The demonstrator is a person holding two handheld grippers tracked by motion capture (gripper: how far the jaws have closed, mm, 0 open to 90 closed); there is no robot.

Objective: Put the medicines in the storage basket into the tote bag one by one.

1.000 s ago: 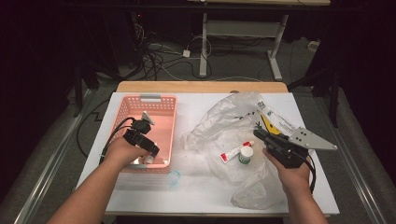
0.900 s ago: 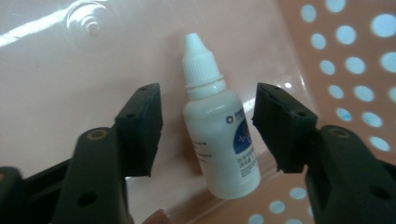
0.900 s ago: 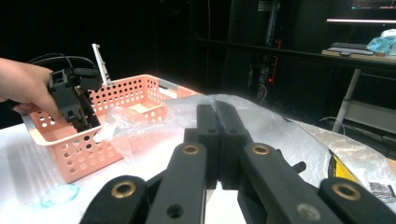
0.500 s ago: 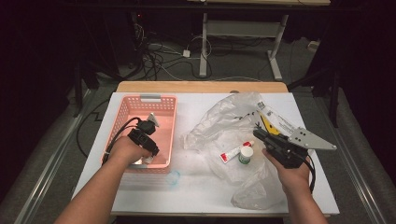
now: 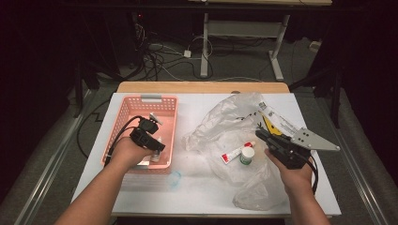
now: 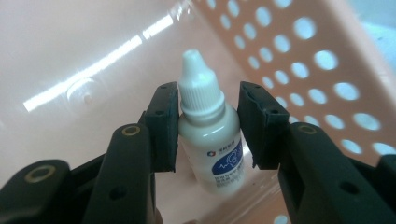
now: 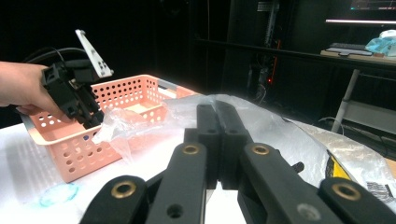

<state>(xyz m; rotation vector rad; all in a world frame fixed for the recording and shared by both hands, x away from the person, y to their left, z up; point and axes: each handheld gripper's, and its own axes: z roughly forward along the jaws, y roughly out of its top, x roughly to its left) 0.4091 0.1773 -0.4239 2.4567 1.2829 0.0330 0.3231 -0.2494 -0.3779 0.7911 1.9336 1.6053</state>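
Observation:
A small white dropper bottle [image 6: 210, 135] with a blue label sits between the pads of my left gripper [image 6: 208, 123], which is shut on its shoulder. That gripper [image 5: 152, 149] points down inside the pink perforated basket [image 5: 141, 101], near its front right corner. The bottle hangs just above the basket floor [image 6: 70, 56]. My right gripper [image 5: 263, 133] hovers over the crumpled clear plastic bag [image 5: 225, 122], its jaws shut together with nothing held [image 7: 217, 109]. In the right gripper view, the left gripper [image 7: 88, 116] shows at the basket [image 7: 135, 88].
A red-and-white tube [image 5: 233, 153] and a white jar with a green band [image 5: 246, 155] lie on the bag. A yellow packet [image 5: 274, 123] lies at the bag's far right. A small blue ring [image 5: 174, 178] rests on the white table in front of the basket.
My left gripper has moved slightly forward and lower into the basket with the bottle. The right gripper has stayed in place.

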